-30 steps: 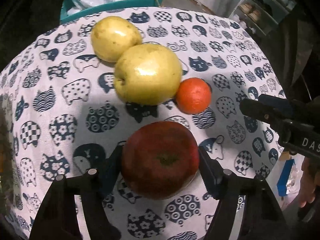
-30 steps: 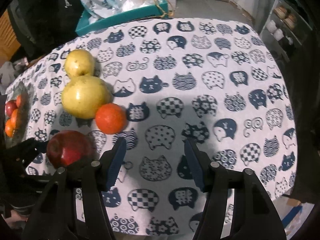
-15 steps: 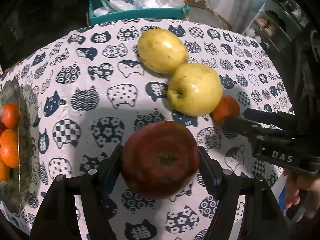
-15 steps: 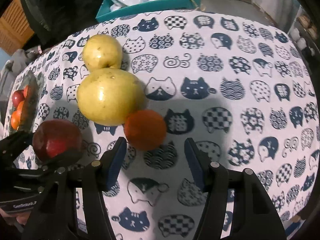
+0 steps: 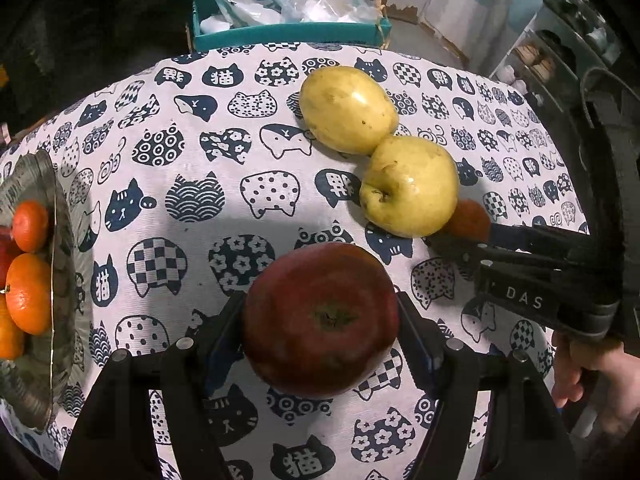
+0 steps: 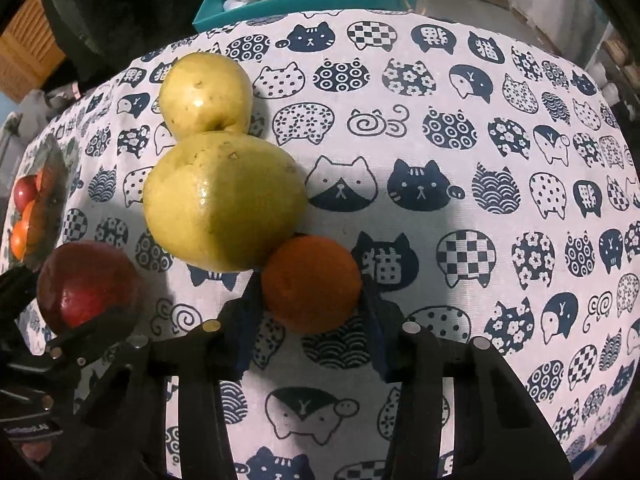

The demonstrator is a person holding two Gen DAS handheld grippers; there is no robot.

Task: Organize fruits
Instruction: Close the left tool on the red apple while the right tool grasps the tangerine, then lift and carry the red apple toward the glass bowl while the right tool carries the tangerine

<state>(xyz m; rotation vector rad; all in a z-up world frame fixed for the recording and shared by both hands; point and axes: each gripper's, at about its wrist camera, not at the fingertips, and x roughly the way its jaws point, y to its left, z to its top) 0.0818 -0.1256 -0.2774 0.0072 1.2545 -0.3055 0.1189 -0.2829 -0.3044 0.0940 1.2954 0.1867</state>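
Observation:
My left gripper [image 5: 320,320] is shut on a red apple [image 5: 320,316] and holds it above the cat-print tablecloth [image 5: 192,208]. My right gripper [image 6: 310,292] points down at the cloth, its pads pressed on both sides of a small orange [image 6: 312,284]. That orange touches a large yellow apple [image 6: 224,204], and a second yellow fruit [image 6: 206,96] lies behind it. At the left edge a glass bowl [image 5: 60,240] holds oranges [image 5: 28,292] and something red. In the right wrist view the held red apple [image 6: 88,284] shows at the lower left.
A teal box [image 5: 288,34] of plastic bags stands beyond the table's far edge. A shelf unit [image 5: 560,40] is at the far right. A person's hand [image 5: 592,376] grips the right gripper's handle. Bare cloth lies between the bowl and the yellow fruits.
My right gripper came down around the orange and closed on it. My left gripper carried the red apple leftward, bringing the bowl into view, then held still.

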